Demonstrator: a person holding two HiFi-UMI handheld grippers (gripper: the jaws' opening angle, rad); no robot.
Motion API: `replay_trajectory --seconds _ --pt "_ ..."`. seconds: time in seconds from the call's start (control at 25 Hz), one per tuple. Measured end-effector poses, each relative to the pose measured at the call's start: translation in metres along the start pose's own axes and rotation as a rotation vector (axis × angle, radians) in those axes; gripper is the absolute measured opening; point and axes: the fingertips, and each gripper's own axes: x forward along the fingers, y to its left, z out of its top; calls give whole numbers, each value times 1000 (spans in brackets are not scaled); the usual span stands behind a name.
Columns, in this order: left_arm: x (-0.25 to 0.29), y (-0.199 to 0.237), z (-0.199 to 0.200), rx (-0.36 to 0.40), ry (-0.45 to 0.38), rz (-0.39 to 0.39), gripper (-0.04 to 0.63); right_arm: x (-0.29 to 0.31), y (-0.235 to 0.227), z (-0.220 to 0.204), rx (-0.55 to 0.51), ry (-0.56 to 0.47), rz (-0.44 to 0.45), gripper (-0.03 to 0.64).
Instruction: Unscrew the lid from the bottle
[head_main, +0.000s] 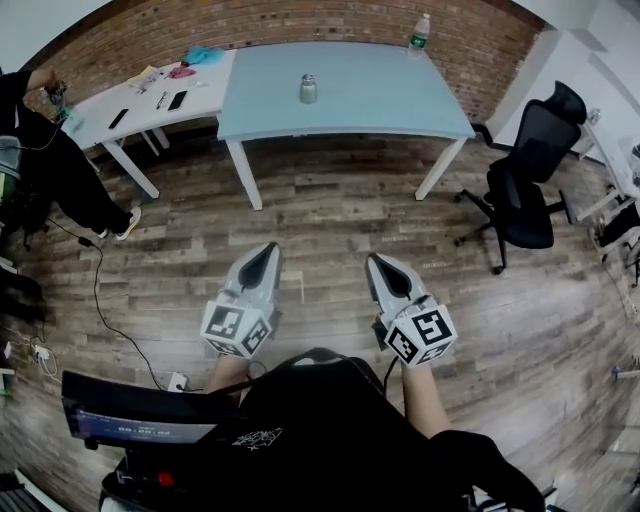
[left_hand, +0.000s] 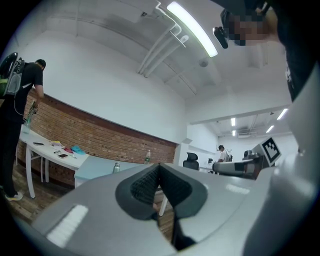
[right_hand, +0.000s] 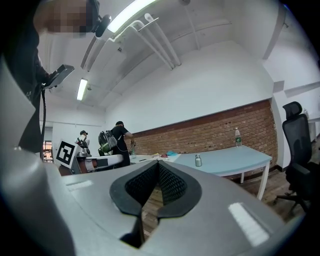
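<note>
A small metal bottle with its lid on stands upright near the middle of the light blue table, far ahead of me. Both gripper views show the metal bottle small and distant. My left gripper and right gripper are held side by side over the wooden floor, well short of the table. The jaws of the left gripper are shut with nothing between them, and so are those of the right gripper.
A plastic water bottle stands at the blue table's far right corner. A white table with small items adjoins on the left, where a person stands. A black office chair is at the right. A cable lies on the floor.
</note>
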Motion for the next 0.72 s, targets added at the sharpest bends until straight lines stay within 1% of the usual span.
replay_trajectory --seconds 0.2,0.36,0.52,0.72 --pt "-2 5 -8 -1 4 -22 0 0 3 -7 -3 -5 -23 2" --pt "-1 17 -6 -4 12 -35 0 10 6 -8 1 2 -38 2" --pt "2 26 -3 -2 18 -36 0 18 9 -4 2 4 -36 2" --pt "11 25 -5 -1 27 -43 0 22 3 -4 6 7 -34 2"
